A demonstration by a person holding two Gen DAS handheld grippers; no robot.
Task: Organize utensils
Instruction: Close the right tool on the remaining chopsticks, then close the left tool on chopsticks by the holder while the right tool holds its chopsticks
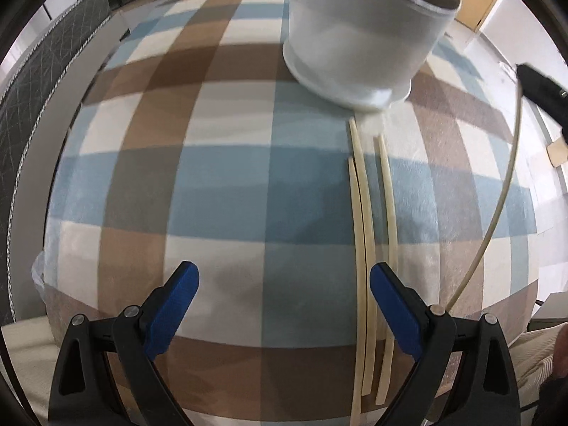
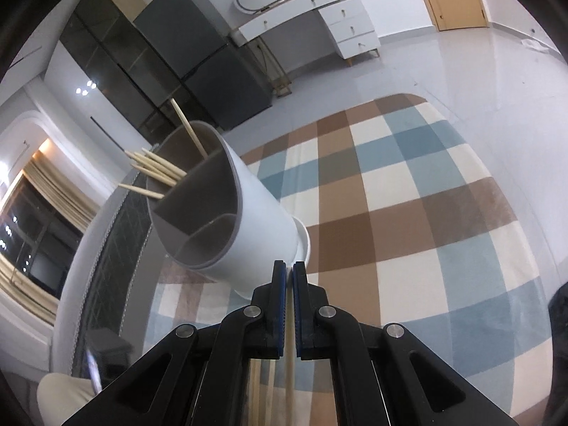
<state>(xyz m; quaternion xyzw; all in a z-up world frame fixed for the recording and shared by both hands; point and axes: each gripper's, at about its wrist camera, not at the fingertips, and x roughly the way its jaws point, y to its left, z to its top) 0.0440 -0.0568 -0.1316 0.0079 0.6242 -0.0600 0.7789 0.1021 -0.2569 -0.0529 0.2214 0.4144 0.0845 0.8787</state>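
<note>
On the checked tablecloth, three chopsticks lie pointing at the white holder. The left gripper, jaws spread, hovers beside them. The right gripper pinches one chopstick.

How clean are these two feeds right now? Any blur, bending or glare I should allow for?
Left wrist: the white holder is smeared by motion, and the chopsticks on the table bow with the fisheye. Right wrist: sharper, with the right gripper crisp, though the room tilts and the floor shows pale glare.
</note>
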